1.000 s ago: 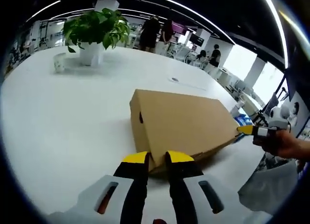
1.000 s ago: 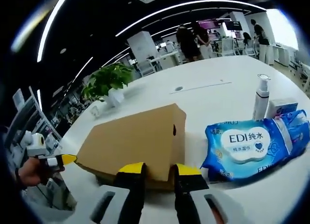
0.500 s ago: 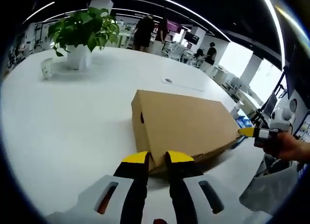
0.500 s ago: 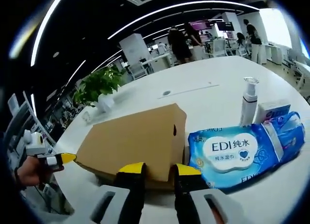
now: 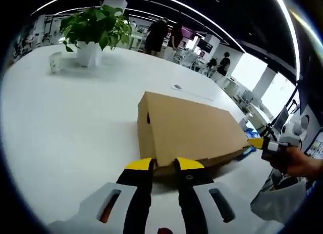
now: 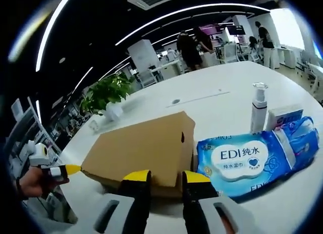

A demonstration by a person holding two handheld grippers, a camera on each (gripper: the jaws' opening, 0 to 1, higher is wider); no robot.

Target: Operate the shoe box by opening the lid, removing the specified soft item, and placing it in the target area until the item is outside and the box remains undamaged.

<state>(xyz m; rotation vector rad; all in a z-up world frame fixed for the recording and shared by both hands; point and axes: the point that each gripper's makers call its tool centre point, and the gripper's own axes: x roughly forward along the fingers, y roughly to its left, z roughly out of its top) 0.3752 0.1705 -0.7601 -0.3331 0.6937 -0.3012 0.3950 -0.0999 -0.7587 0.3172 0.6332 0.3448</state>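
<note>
- The left gripper (image 5: 164, 166) has its yellow tips at the near bottom edge of the box (image 5: 189, 129). There is a small gap between the tips. I cannot tell if they pinch the lid edge.
- The box is brown and sits on the white table (image 5: 60, 118), right ahead of the left gripper. Its lid is tilted, with one side a bit up.
- Far off to the right of the left gripper, a hand (image 5: 298, 162) holds the right gripper's yellow tip at the far corner of the box.
- The right gripper (image 6: 165, 178) also has its tips at the bottom edge of the box (image 6: 139, 148), with a small gap between them. I cannot tell if it holds the edge.
- Just right of the right gripper lies a blue pack of wipes (image 6: 252, 155), touching or nearly touching the box.
- Behind the wipes stands a white pump bottle (image 6: 258, 108), with a small white box (image 6: 283, 115) beside it.
- A green plant (image 5: 95, 27) in a white pot stands far ahead of the left gripper, with a small cup (image 5: 54, 62) near it.
- The soft item inside the box cannot be seen.
</note>
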